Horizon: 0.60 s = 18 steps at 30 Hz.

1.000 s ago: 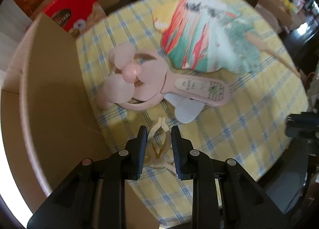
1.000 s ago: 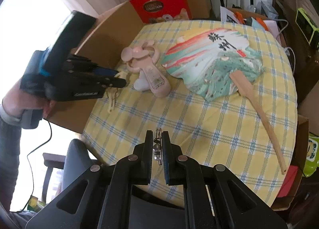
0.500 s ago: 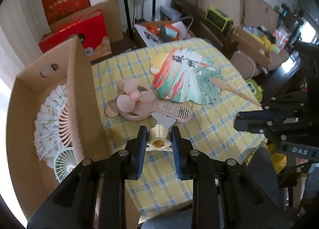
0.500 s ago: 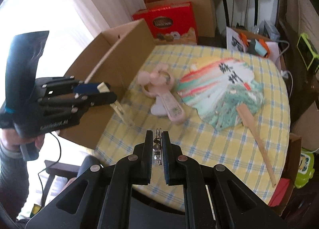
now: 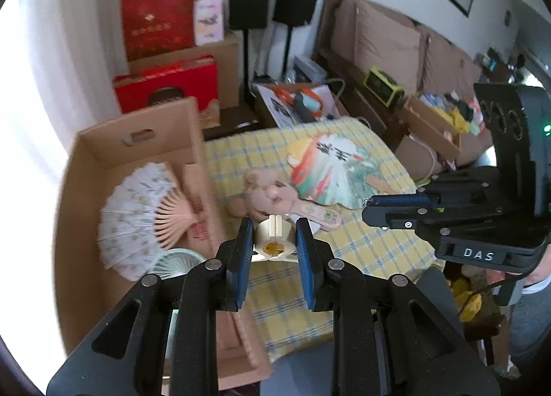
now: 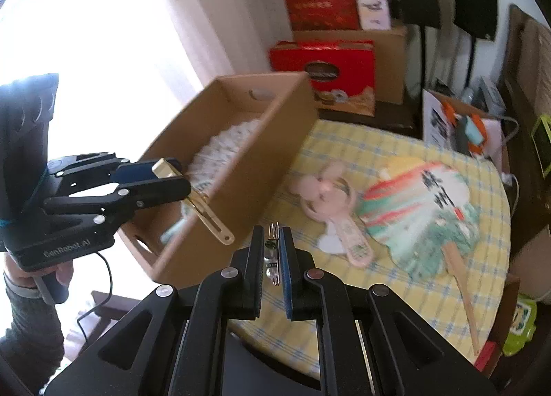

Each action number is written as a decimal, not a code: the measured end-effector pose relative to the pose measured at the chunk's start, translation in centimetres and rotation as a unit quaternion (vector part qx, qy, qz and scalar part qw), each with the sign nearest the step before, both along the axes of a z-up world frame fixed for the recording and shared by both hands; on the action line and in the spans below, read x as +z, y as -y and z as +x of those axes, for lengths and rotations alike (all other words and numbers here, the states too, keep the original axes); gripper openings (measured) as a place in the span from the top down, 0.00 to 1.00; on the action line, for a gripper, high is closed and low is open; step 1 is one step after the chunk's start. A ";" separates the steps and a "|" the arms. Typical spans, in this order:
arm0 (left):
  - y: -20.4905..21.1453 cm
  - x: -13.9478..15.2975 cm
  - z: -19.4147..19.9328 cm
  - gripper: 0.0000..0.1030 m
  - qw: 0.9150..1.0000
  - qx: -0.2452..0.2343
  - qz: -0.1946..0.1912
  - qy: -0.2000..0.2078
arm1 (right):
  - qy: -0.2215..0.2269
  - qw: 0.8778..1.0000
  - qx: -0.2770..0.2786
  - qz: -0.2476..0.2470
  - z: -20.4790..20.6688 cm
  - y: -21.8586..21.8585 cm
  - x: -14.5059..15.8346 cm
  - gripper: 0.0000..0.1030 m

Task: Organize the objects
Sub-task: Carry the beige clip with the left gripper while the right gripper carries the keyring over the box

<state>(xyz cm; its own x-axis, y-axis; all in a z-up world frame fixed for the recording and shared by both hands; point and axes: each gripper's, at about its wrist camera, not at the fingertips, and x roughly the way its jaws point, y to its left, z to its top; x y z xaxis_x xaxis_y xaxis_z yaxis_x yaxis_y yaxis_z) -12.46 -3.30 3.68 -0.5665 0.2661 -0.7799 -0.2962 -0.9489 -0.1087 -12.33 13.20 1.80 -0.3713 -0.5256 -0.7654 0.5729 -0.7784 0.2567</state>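
Left hand-held gripper (image 5: 274,241) clamping a cream folded fan (image 6: 198,201) by its thick end, holding it in the air over the near part of the open box (image 5: 165,123), slim gilt end slanting down toward the box's near wall. Right hand-held gripper (image 6: 272,246) pinching a small metal clip (image 6: 272,251) (details too blurred to tell), hovering above the near edge of the worktop (image 6: 396,154). Lying inside the box: an opened white fan (image 5: 137,213). Resting on the checked worktop: a pink handheld fan (image 6: 330,203) just beside a painted paddle fan (image 6: 420,210).
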 end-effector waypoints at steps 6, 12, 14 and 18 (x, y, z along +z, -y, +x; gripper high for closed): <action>4.6 1.7 1.6 0.78 0.999 0.030 -0.003 -0.014 | -0.005 0.999 0.035 -0.008 0.4 4.1 0.6 0.92; 9.4 0.9 3.1 0.78 0.997 0.069 -0.026 -0.004 | 0.007 0.998 0.065 -0.016 0.6 8.5 -0.1 0.92; 11.0 0.0 3.3 0.78 0.996 0.085 -0.033 0.005 | 0.017 0.997 0.074 -0.018 0.5 10.1 -0.7 0.92; 13.9 -2.1 3.4 0.78 0.993 0.112 -0.031 0.029 | 0.025 0.996 0.088 -0.010 0.3 13.3 -2.0 0.92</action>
<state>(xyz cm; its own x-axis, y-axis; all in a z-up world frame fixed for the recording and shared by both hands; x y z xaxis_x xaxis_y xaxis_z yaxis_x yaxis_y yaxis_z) -9.10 -17.19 1.55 -0.5595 0.0889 -0.8240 -0.0724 -0.9957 -0.0583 -12.03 -0.09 -0.20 -0.2335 -0.5952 -0.7689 0.6865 -0.6609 0.3031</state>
